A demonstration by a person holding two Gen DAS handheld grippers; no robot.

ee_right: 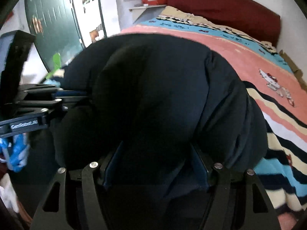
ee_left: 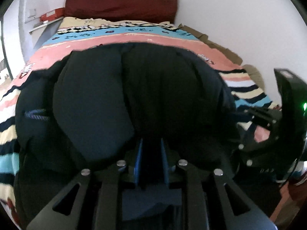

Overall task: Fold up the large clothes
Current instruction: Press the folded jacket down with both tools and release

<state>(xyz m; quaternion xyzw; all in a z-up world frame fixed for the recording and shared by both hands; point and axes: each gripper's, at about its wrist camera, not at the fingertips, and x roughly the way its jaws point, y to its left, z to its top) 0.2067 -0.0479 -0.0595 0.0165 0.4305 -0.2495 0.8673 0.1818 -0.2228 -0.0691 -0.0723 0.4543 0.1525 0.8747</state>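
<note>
Dark puffy jacket [ee_left: 119, 99] bunched at bed's near edge on striped blanket [ee_left: 134, 38]. Left gripper [ee_left: 151, 153] narrow, right gripper [ee_right: 156, 164] wide — both clamp jacket folds. We should lift evenly, keep hem taut, fold toward headboard [ee_left: 120, 3].

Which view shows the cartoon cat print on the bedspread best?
The right wrist view: the cartoon cat print lies unobstructed on the pink band of the bedspread, beside the dark jacket. In the left wrist view, only blurred partial figures show at the jacket's edges, too small to make out.
</note>
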